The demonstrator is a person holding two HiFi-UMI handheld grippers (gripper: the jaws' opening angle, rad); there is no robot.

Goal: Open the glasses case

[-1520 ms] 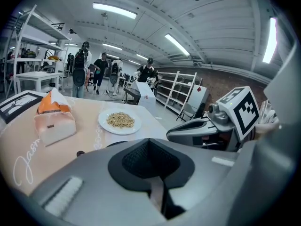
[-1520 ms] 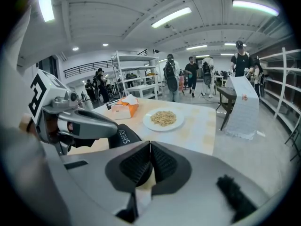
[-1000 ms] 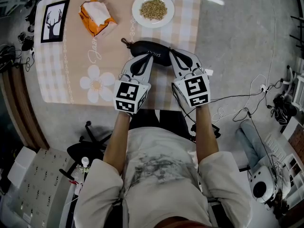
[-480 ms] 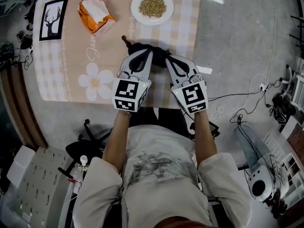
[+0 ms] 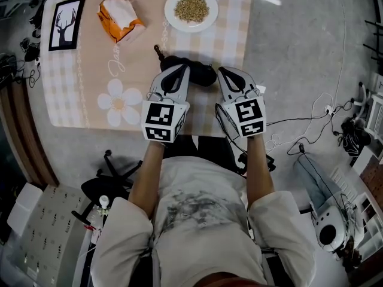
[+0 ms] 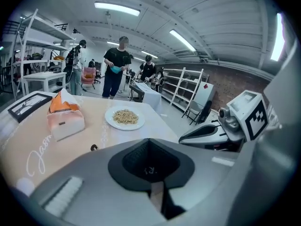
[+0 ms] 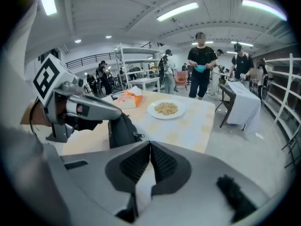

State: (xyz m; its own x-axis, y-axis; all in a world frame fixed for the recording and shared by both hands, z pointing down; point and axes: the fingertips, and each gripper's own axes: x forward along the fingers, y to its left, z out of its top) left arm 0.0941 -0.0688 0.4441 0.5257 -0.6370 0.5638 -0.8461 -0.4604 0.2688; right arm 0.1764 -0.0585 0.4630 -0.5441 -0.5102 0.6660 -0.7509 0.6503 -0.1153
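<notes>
The black glasses case (image 5: 200,72) sits at the near edge of the tablecloth, bunched short. In the right gripper view the case (image 7: 123,132) stands up dark with a zipper pull on its side. My left gripper (image 5: 179,69) is over the case's left part, jaws shut, and seems to pinch the case's top edge. Dark fabric fills the left gripper's tips (image 6: 150,159). My right gripper (image 5: 222,70) is just right of the case and apart from it. Its ribbed pads (image 7: 141,161) meet with nothing between them.
Farther back on the table (image 5: 143,100) are a white plate of grain (image 5: 191,9), an orange and white tissue pack (image 5: 121,18) and a framed deer picture (image 5: 64,24). Cables (image 5: 311,130) lie on the floor at the right. People (image 6: 117,65) stand beyond the table.
The case lay long between both grippers, then bunched up short. The right gripper swung in toward the middle, then drew back right and off the case. The left gripper stayed put.
</notes>
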